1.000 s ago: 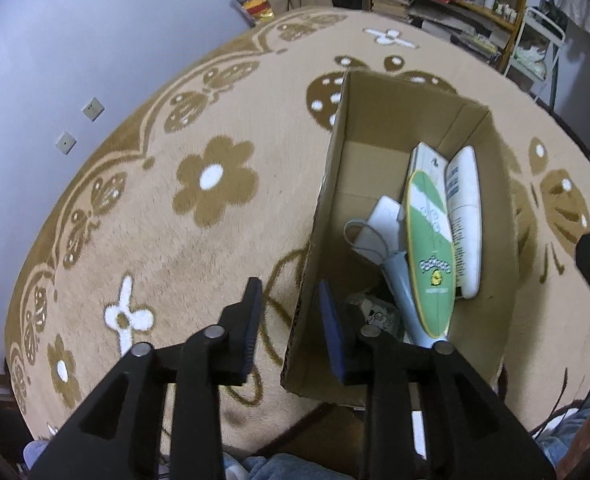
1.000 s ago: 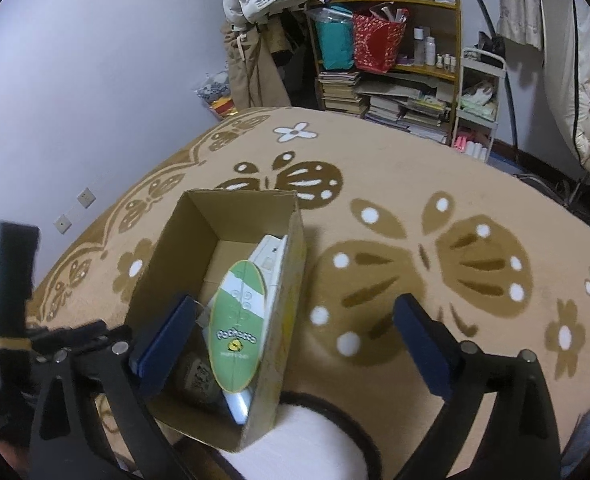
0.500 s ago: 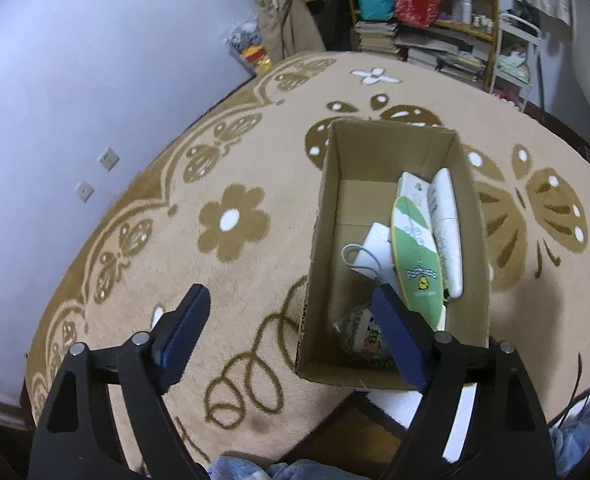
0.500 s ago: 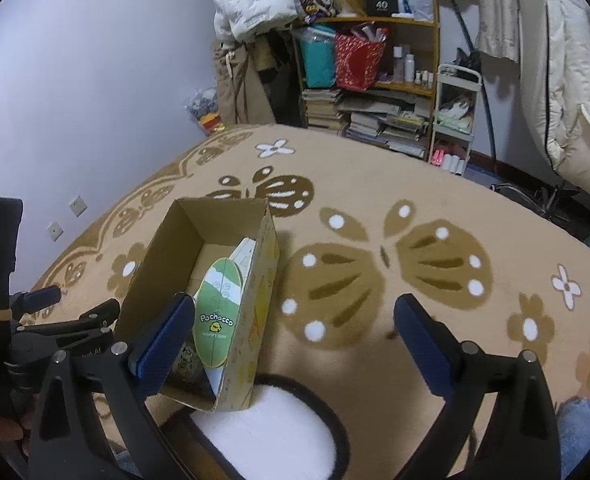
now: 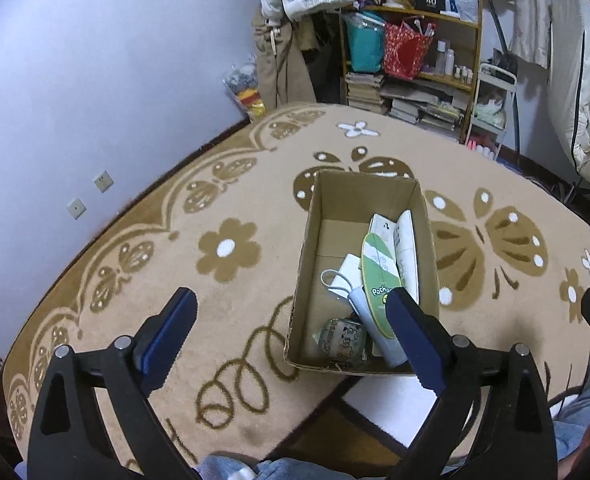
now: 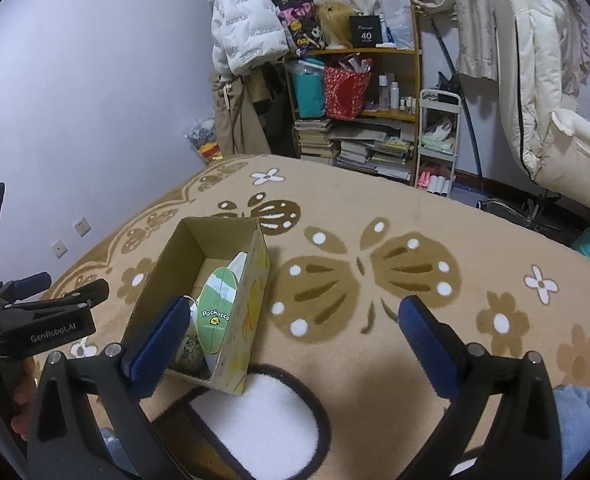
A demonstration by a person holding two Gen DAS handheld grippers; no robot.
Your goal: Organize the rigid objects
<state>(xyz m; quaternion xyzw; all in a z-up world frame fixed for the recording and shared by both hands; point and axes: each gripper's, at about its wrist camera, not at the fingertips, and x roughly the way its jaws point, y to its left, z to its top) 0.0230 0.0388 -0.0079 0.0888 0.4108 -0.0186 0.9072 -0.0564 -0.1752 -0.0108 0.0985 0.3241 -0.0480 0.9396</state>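
Note:
An open cardboard box stands on the patterned carpet. Inside lie a green oval Pochacco item, a white tube, a white charger with cable, a round patterned tin and a pale blue handle. My left gripper hovers above and in front of the box; its jaws are opening and hold nothing. In the right wrist view the box sits lower left, and my right gripper hangs open and empty above the carpet to its right. The left gripper shows at that view's left edge.
A wooden shelf with books, bags and bottles stands at the back, a white cart beside it. Coats hang on the wall. Wall sockets are at the left. A person's blue-clad knees are at the bottom edge.
The left gripper's jaws went from nearly shut to wide apart. Both grippers rose and drew back, so the box looks smaller and more of the room shows.

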